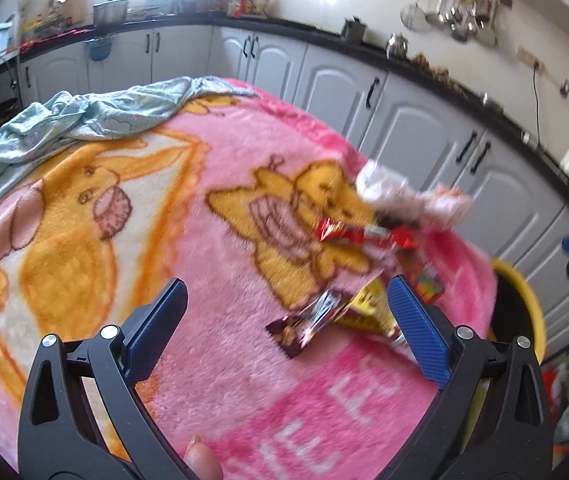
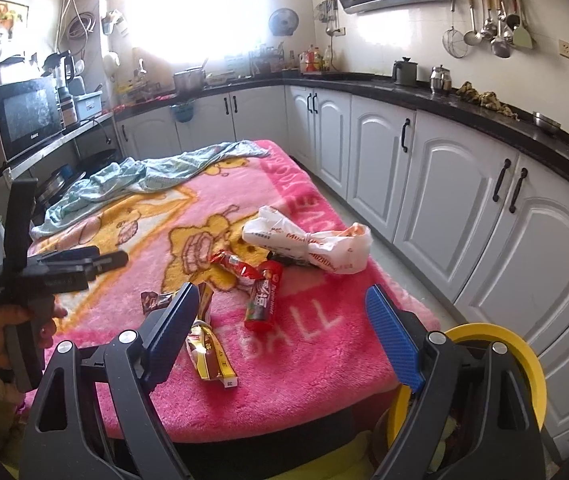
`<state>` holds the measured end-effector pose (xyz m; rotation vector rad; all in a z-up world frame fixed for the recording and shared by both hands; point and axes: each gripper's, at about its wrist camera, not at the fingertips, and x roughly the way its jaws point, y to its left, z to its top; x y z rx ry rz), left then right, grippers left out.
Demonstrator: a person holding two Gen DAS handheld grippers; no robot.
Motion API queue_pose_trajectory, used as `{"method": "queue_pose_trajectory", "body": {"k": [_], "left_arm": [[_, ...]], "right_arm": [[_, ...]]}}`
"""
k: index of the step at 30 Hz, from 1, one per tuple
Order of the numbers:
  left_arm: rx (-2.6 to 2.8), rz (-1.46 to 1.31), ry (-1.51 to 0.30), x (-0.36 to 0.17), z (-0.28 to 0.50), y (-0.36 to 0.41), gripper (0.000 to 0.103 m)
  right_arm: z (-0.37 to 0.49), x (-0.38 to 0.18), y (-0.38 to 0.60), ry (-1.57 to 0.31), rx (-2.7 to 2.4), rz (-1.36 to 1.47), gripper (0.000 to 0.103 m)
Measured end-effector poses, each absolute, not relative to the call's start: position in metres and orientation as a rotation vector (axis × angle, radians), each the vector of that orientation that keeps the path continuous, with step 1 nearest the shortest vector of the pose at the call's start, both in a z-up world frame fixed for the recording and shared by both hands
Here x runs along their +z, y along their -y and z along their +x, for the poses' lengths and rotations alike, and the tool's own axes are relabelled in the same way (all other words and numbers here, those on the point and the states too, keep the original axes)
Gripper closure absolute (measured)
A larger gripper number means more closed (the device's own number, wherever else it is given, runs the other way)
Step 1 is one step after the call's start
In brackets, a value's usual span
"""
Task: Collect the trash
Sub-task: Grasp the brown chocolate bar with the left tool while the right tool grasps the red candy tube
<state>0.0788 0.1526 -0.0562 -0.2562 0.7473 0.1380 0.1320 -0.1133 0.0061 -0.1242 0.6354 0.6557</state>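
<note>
Trash lies on a pink cartoon blanket (image 2: 304, 344): a white tied plastic bag (image 2: 308, 246), a red twisted wrapper (image 2: 232, 264), a red snack pack (image 2: 264, 300), a brown wrapper (image 2: 156, 301) and a yellow-gold wrapper (image 2: 208, 354). The left wrist view shows the bag (image 1: 404, 200), red wrapper (image 1: 360, 236), brown wrapper (image 1: 308, 322) and yellow wrapper (image 1: 368, 308). My left gripper (image 1: 284, 300) is open and empty, above the blanket, just short of the brown wrapper. It also shows in the right wrist view (image 2: 96, 258). My right gripper (image 2: 284, 300) is open and empty, above the table's near edge.
A yellow-rimmed bin (image 2: 524, 364) stands at the table's near right corner; it also shows in the left wrist view (image 1: 524, 300). A light blue cloth (image 2: 144, 176) lies crumpled at the blanket's far end. White cabinets (image 2: 464, 208) and a black counter run along the right and back.
</note>
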Motion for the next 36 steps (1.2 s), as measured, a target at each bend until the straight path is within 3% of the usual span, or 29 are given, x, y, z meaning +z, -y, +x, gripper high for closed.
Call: {"method": "queue_pose_trajectory", "body": {"k": [10,15,24,28,32,36], "left_arm": [[0.036,-0.158,-0.842,-0.091,0.088,-0.153,0.012],[-0.035,-0.095,-0.883,-0.103,0.095,-0.145,0.023],[-0.073,0.002,-0.902,-0.116,0.106,-0.137,0.032],[-0.095,0.026,-0.890,-0.113,0.113,-0.136,0.034],[-0.130,0.056,-0.914,-0.116,0.119,-0.132,0.048],[-0.134,0.043,-0.930,-0.121,0.118,-0.135,0.060]], "right_arm": [[0.153,-0.026,0.089,-0.709,0.649,-0.161,0.020],[0.171,-0.045,0.076,-0.774,0.661,-0.148,0.020],[0.197,-0.077,0.046,-0.886,0.690,-0.158,0.021],[0.209,-0.089,0.036,-0.940,0.702,-0.147,0.026],[0.218,-0.096,0.029,-0.973,0.708,-0.129,0.031],[0.226,-0.108,0.026,-1.024,0.707,-0.100,0.045]]}}
